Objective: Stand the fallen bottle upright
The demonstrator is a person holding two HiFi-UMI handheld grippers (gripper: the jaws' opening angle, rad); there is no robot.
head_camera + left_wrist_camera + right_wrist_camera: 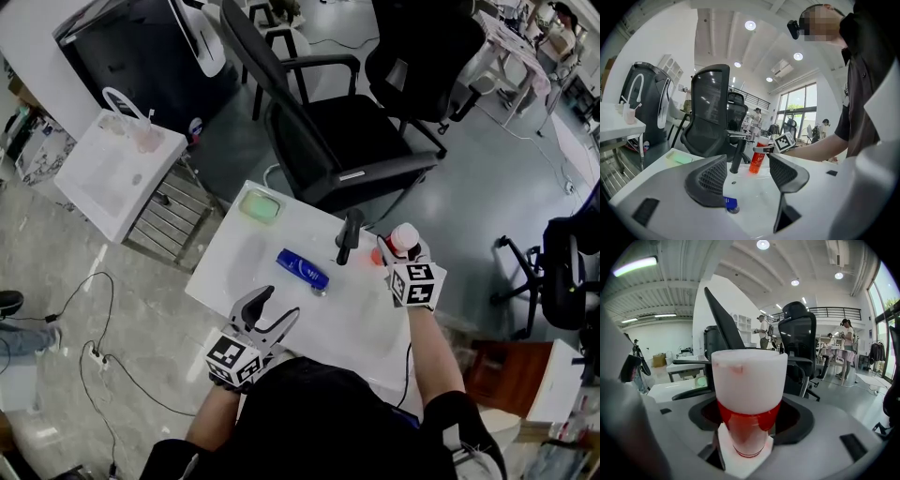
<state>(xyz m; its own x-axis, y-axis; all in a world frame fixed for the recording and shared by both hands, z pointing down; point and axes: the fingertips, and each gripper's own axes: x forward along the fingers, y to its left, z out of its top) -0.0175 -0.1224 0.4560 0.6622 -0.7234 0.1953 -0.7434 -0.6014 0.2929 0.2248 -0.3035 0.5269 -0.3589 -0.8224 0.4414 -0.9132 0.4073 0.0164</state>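
Observation:
A red bottle with a white cap stands upright at the table's far right, and my right gripper is shut on it. In the right gripper view the red bottle fills the space between the jaws of the right gripper. From the left gripper view, the red bottle has its base at or just above the tabletop. A blue bottle lies on its side mid-table. My left gripper hovers open near the front edge, with the blue bottle's cap end just below its jaws.
A black upright post stands beside the red bottle. A pale green pad lies at the white table's far left corner. Black office chairs stand beyond the table, and a white cart is at the left.

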